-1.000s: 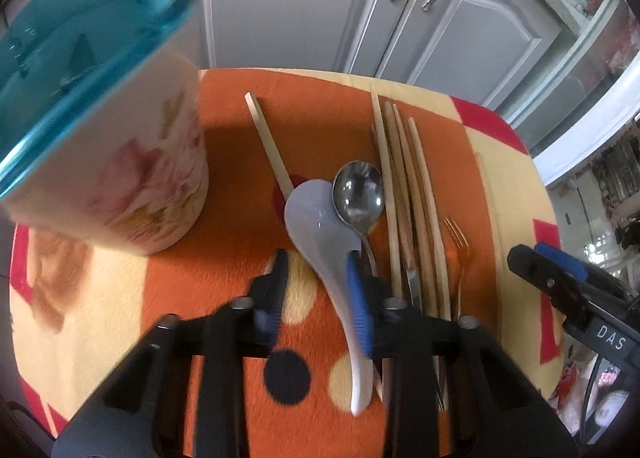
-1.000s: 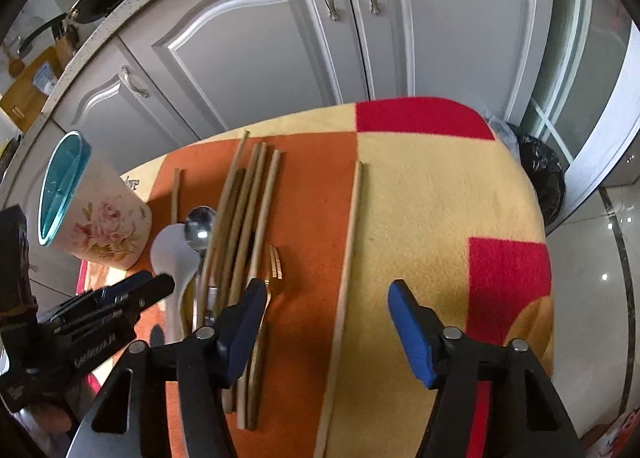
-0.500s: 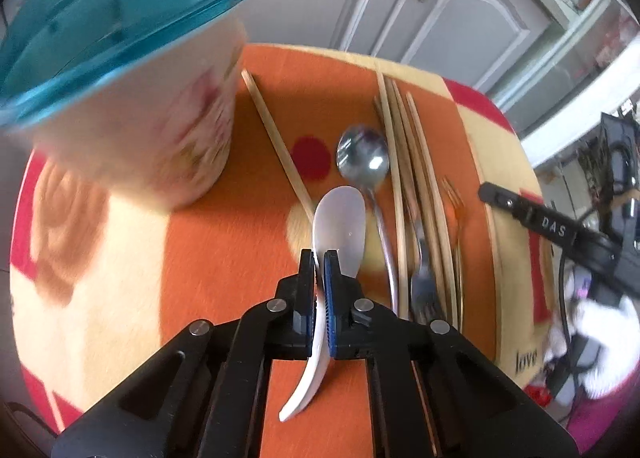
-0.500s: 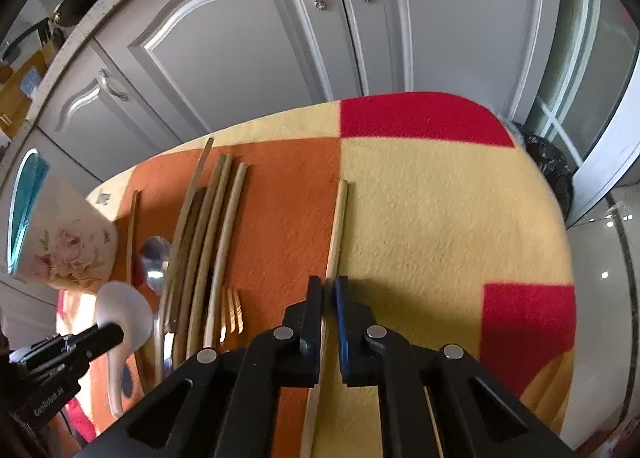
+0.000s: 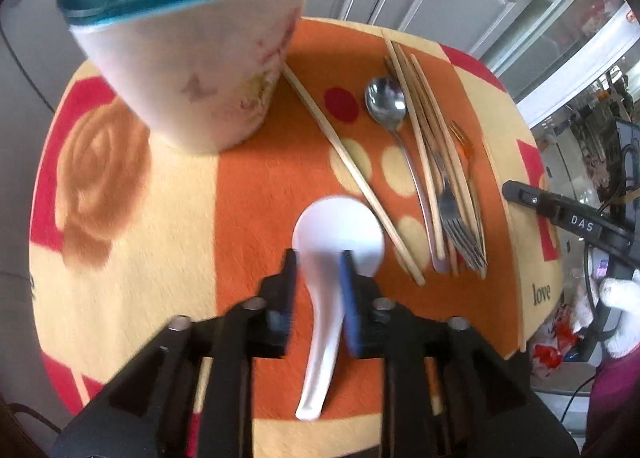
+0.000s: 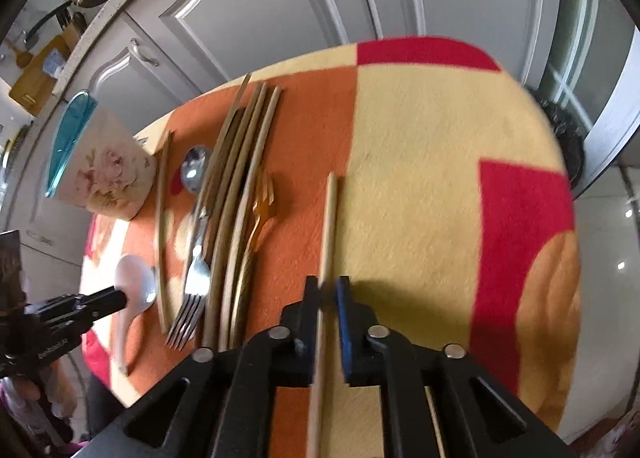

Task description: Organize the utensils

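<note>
On the worktop (image 5: 168,194), left tool (image 5: 318,258) had just opened, straddling the white spoon (image 5: 334,242); right tool (image 6: 328,290) had just loosened around a lone chopstick (image 6: 330,218), pads slightly apart.

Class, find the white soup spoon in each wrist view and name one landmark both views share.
Left wrist view: the white soup spoon lies at lower centre, its handle between the left tool's pads.
Right wrist view: white soup spoon at lower left.
Shared landmark: the floral container.

"DAS" in white letters on the right gripper (image 5: 576,220), seen from the left wrist view. "love" printed in dark letters on the cloth (image 5: 541,293) at its right edge. White lettering on the left gripper (image 6: 52,346) in the right wrist view is too blurred to read, possibly a brand name.
</note>
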A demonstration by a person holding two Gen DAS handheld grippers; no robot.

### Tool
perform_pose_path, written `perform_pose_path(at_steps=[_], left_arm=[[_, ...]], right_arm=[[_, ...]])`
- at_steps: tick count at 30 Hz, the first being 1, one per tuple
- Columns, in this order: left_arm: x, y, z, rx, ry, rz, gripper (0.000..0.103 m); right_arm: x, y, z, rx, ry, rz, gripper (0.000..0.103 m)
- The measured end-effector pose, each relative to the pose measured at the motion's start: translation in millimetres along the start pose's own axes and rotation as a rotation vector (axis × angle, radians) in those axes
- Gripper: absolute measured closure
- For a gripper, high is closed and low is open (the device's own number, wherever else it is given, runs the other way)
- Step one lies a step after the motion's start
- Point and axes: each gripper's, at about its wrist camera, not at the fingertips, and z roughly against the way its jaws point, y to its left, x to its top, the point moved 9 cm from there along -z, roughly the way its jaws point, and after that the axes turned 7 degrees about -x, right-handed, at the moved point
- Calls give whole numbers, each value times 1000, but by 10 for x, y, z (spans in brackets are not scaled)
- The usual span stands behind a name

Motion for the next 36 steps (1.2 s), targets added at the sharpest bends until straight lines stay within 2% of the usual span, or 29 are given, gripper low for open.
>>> perform_pose_path(at_steps=[1, 5, 9, 12, 13, 14, 16, 19, 21, 30, 32, 36], left_arm=[[43, 3, -12, 1, -5, -17, 73], [155, 30, -99, 50, -1, -88, 73], [139, -36, -220, 18, 49, -129, 73], [118, -109, -255, 48, 54, -194, 74], [116, -129, -255, 50, 58, -208, 81], [120, -124, -244, 56, 58, -208, 83], [146, -104, -176, 34, 47, -183, 93], [149, -92, -30, -19, 37, -148, 100], [137, -101, 77, -19, 20, -151, 102], [123, -281, 660, -57, -116, -161, 102], [90, -253, 684, -45, -114, -169, 102], [-3, -82, 532, -45, -55, -105, 98]], right_arm=[[34, -12, -10, -11, -2, 1, 77], [182, 1, -102, -15, 9, 1, 76], [314, 55, -163, -44, -10, 38, 76], [374, 83, -195, -72, -40, 67, 83], [384, 95, -203, -77, -41, 78, 89], [392, 104, -210, -75, -37, 83, 97], [388, 120, -210, -48, -27, 80, 97], [358, 165, -133, -21, -40, 88, 97], [346, 191, 3, -6, -70, 85, 98], [331, 453, 783, 85, -200, 111, 98], [319, 498, 920, 91, -223, 127, 98], [269, 521, 1018, 83, -234, 132, 98]])
